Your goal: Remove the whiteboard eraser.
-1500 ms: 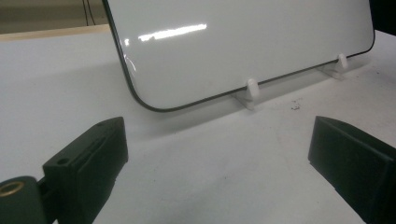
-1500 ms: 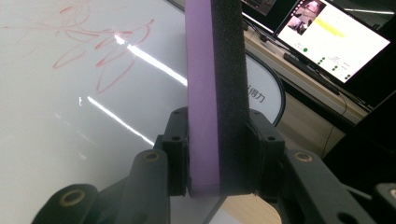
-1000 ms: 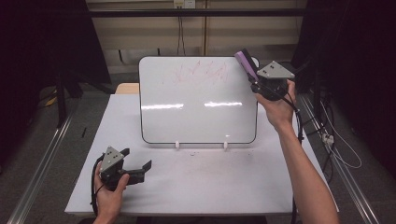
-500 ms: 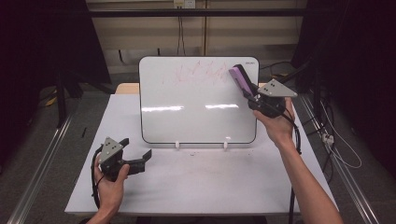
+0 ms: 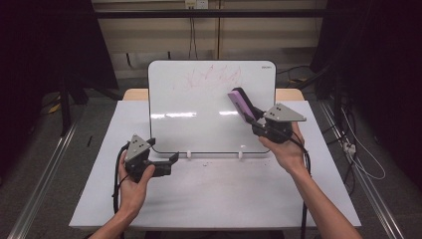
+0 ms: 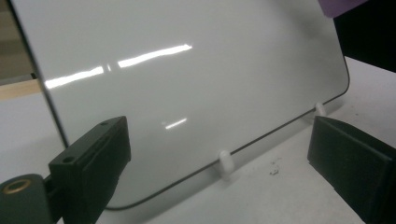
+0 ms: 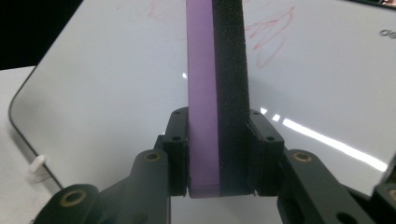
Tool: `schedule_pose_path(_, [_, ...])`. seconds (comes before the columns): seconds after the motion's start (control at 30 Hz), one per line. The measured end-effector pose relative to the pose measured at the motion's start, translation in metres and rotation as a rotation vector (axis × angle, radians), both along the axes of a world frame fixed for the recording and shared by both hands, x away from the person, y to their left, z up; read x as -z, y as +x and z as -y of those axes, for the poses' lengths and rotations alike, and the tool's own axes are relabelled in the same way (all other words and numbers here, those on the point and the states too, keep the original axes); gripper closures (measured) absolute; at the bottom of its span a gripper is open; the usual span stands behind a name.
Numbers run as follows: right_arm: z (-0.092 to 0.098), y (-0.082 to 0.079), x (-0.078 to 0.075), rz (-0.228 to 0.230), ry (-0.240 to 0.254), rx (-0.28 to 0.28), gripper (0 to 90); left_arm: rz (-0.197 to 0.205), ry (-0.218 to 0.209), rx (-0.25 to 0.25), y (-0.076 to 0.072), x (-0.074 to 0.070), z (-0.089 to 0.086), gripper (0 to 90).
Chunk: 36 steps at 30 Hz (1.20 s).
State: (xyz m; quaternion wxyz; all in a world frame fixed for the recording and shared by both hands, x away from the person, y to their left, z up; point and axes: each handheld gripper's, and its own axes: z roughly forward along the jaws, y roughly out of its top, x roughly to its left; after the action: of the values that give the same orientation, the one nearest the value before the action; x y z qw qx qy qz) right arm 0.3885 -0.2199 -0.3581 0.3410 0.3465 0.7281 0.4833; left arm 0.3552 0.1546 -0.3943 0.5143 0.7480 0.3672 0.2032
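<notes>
The white surface (image 5: 214,199) carries a whiteboard (image 5: 199,124) that stands tilted back on two small white feet (image 6: 225,163). In its upper part there are faint red scribbles (image 5: 211,78). The right tool (image 5: 251,118) is clenched on a purple and black eraser (image 5: 242,104), one jaw on the purple side and one on the black foam side. The eraser's long axis runs out from the jaws, up and to the left in the high view, and its tip is in front of the board's right half. The scribbles lie above and to the left of this tip, so I think the right hand is the nearer one to wipe them. The left tool (image 5: 171,162) is released and empty, near the board's lower left corner.
</notes>
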Motion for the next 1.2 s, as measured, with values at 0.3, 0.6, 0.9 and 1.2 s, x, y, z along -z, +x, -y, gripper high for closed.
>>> schedule_pose_path(0.3, [-0.013, -0.016, 0.013, -0.023, 0.032, -0.059, 65.7, 0.036, -0.045, 0.063, 0.009, -0.009, 0.026, 4.2])
schedule_pose_path(0.6, [-0.035, -0.025, 0.023, -0.047, 0.084, -0.103, 65.7, 0.071, -0.115, 0.086, 0.022, -0.019, 0.056, 4.8])
schedule_pose_path(0.9, [-0.054, -0.026, 0.035, -0.067, 0.143, -0.121, 65.7, 0.106, -0.2, 0.053, 0.024, -0.024, 0.064, 5.2])
schedule_pose_path(1.2, [-0.072, -0.036, 0.047, -0.093, 0.248, -0.128, 65.7, 0.118, -0.247, 0.009, 0.027, -0.02, 0.069, 4.8])
